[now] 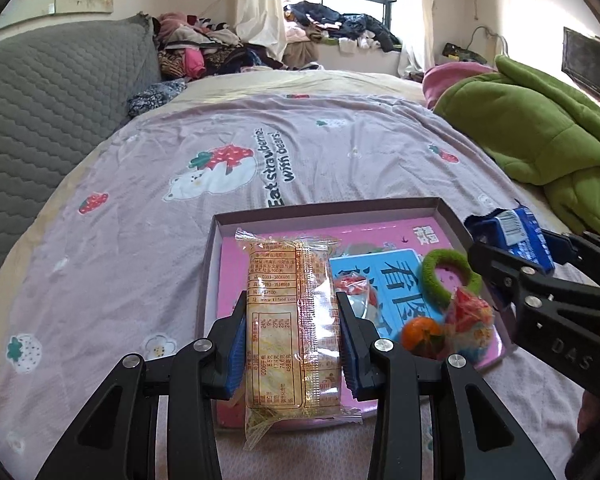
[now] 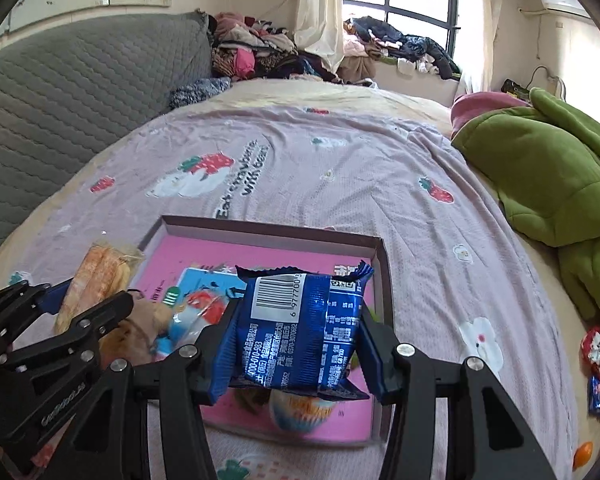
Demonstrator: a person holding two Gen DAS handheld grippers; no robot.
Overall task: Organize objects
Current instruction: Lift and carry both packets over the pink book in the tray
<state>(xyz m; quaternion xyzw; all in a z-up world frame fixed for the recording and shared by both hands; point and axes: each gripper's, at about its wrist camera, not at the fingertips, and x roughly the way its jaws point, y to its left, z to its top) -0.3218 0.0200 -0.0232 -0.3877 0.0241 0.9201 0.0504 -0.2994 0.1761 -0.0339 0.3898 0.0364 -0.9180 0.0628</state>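
Both the left gripper and the right gripper are black plastic, with ribbed blue finger pads, round silver screws and embossed lettering on the arms.

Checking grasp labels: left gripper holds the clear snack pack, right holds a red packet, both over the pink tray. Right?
Not quite: the right gripper holds a blue packet, not red, as the right wrist view shows. The left gripper does hold the clear snack pack, both over the pink tray.
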